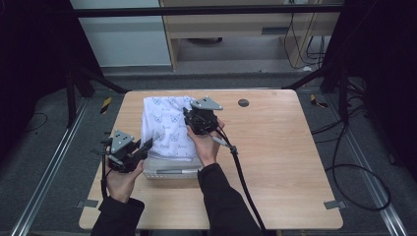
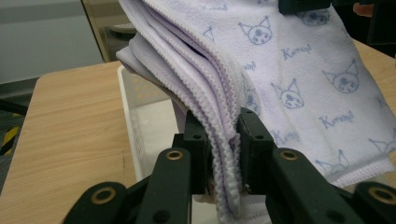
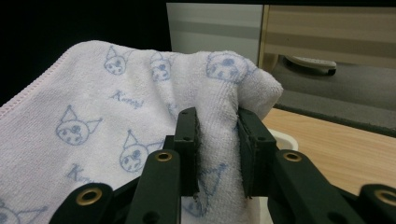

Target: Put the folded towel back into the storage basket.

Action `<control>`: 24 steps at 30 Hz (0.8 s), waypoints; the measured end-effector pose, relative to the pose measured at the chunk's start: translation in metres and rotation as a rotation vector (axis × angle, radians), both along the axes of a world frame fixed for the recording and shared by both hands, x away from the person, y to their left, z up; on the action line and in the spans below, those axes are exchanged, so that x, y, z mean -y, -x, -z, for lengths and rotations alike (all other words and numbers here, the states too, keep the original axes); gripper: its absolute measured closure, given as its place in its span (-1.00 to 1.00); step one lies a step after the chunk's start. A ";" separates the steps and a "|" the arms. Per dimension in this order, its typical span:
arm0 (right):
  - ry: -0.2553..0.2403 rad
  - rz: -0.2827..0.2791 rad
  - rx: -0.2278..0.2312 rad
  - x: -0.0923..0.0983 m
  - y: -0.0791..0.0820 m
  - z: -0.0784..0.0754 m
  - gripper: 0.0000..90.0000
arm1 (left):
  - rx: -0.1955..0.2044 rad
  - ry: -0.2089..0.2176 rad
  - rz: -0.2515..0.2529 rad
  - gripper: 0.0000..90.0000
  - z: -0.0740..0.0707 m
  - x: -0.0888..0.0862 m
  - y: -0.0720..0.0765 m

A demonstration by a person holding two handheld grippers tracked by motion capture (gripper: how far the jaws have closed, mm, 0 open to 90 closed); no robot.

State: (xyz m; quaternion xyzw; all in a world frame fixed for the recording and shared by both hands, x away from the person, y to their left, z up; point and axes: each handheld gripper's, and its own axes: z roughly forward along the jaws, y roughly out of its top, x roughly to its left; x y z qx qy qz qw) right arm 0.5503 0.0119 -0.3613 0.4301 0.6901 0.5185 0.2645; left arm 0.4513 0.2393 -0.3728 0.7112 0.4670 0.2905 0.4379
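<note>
Pinching a soft, folded terry towel [image 1: 166, 129] printed with blue cat faces, the left tongs [image 2: 222, 154] clench its stacked, stitched hems. The right tongs [image 3: 217, 149] squeeze a plush fold at its far corner. It sags between them over a white perforated plastic basket [image 2: 135, 116] on the wood-grain surface [image 1: 275, 147].

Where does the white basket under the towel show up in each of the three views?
High view: the basket sits near the table's front edge, between the two hands, below the towel.
Left gripper view: its perforated wall runs left of the jaws, under the towel folds.
Right gripper view: a bit of rim shows right of the jaws.
Shared landmark: the cat-print towel.
</note>
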 end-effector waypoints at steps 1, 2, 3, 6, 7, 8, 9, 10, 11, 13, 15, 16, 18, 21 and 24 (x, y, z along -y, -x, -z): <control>0.003 0.000 -0.004 0.000 -0.001 0.002 0.60 | -0.002 -0.001 -0.002 0.67 0.001 0.000 -0.001; 0.003 0.000 -0.004 0.000 -0.001 0.002 0.60 | -0.002 -0.001 -0.002 0.67 0.001 0.000 -0.001; 0.000 -0.001 -0.006 0.000 -0.002 0.003 0.60 | -0.006 -0.003 -0.004 0.67 0.003 0.000 -0.001; 0.002 -0.004 -0.010 -0.002 -0.004 0.008 0.60 | -0.014 -0.006 -0.009 0.67 0.005 -0.001 -0.003; 0.004 -0.004 -0.013 -0.002 -0.004 0.009 0.60 | -0.016 -0.009 -0.010 0.67 0.006 -0.001 -0.004; 0.005 -0.009 -0.017 -0.002 -0.005 0.011 0.60 | -0.024 -0.007 -0.014 0.67 0.008 -0.002 -0.005; 0.005 -0.009 -0.017 -0.002 -0.005 0.011 0.60 | -0.024 -0.007 -0.014 0.67 0.008 -0.002 -0.005; 0.005 -0.009 -0.020 -0.003 -0.006 0.013 0.60 | -0.026 -0.007 -0.015 0.67 0.009 -0.002 -0.006; 0.006 -0.010 -0.022 -0.002 -0.006 0.014 0.60 | -0.028 -0.009 -0.014 0.67 0.011 -0.002 -0.006; 0.004 -0.010 -0.033 -0.003 -0.008 0.017 0.60 | -0.037 -0.009 -0.016 0.67 0.013 -0.002 -0.008; 0.007 -0.010 -0.038 -0.003 -0.009 0.020 0.59 | -0.042 -0.018 -0.017 0.67 0.016 -0.002 -0.009; 0.009 -0.011 -0.045 -0.004 -0.010 0.024 0.59 | -0.049 -0.019 -0.020 0.67 0.019 -0.001 -0.010; 0.015 -0.010 -0.054 -0.004 -0.012 0.027 0.59 | -0.052 -0.031 -0.018 0.67 0.021 -0.001 -0.011; 0.012 -0.008 -0.056 -0.005 -0.012 0.030 0.59 | -0.056 -0.036 -0.021 0.67 0.023 -0.001 -0.012; 0.013 -0.007 -0.072 -0.006 -0.014 0.035 0.59 | -0.070 -0.036 -0.025 0.67 0.027 -0.001 -0.014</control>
